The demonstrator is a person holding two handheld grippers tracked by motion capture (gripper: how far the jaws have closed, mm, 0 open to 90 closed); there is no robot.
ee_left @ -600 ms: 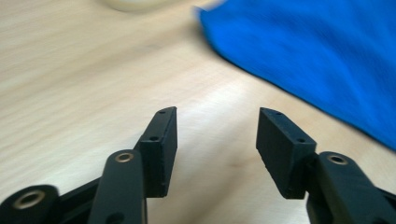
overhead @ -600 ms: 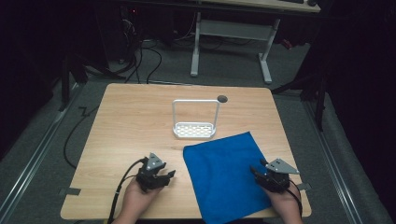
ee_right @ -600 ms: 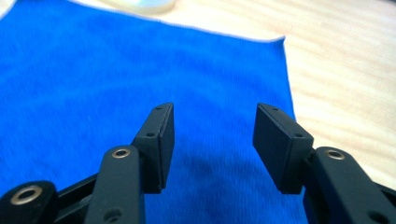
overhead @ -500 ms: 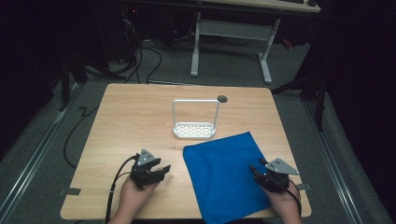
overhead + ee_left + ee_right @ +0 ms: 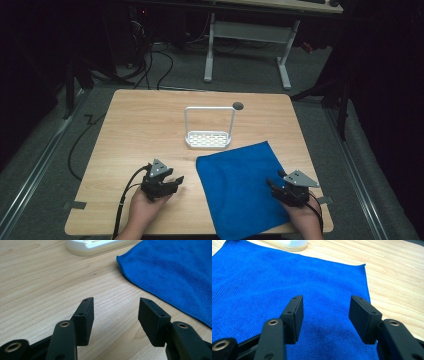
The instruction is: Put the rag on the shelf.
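Currently: left gripper [image 5: 175, 181] jaws apart, empty, over bare table [image 5: 135, 130] | right gripper [image 5: 272, 184] jaws apart, empty, above blue cloth [image 5: 240, 185] | white rack [image 5: 209, 139] just beyond cloth

Rack [image 5: 208, 131]: set mid-table [image 5: 135, 130], behind the cloth.
Cloth [image 5: 240, 185]: spread on the table's near right.
Hole [image 5: 238, 106]: behind the rack.

Blue cloth [image 5: 240, 187] — white perforated rack [image 5: 209, 135] — pale wood-grain table [image 5: 140, 125], black tongs [image 5: 115, 315].
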